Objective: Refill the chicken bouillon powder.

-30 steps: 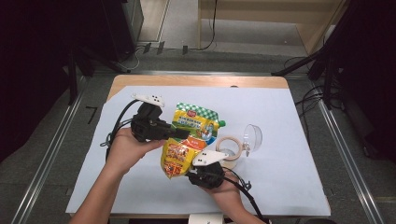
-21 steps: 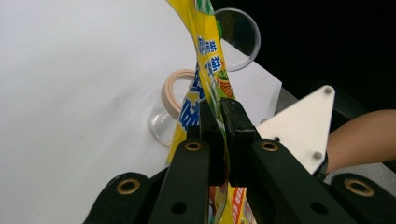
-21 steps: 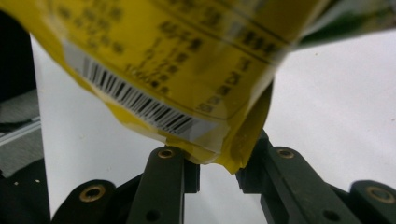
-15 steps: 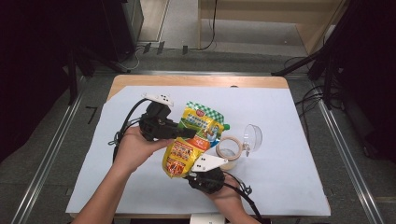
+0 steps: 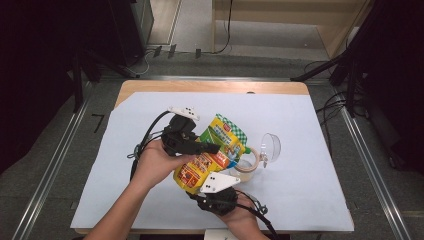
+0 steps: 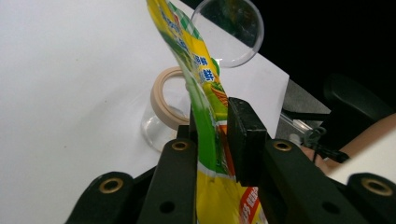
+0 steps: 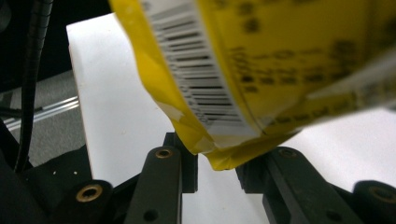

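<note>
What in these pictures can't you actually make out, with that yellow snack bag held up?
- High view: the left gripper fingertips, covered by the yellow pouch.
- High view: part of the tape roll, behind the pouch.
- Right gripper view: the pouch's print, blurred and cut by the top edge.
- Right gripper view: whether the right gripper pinches the pouch corner; cannot tell.
</note>
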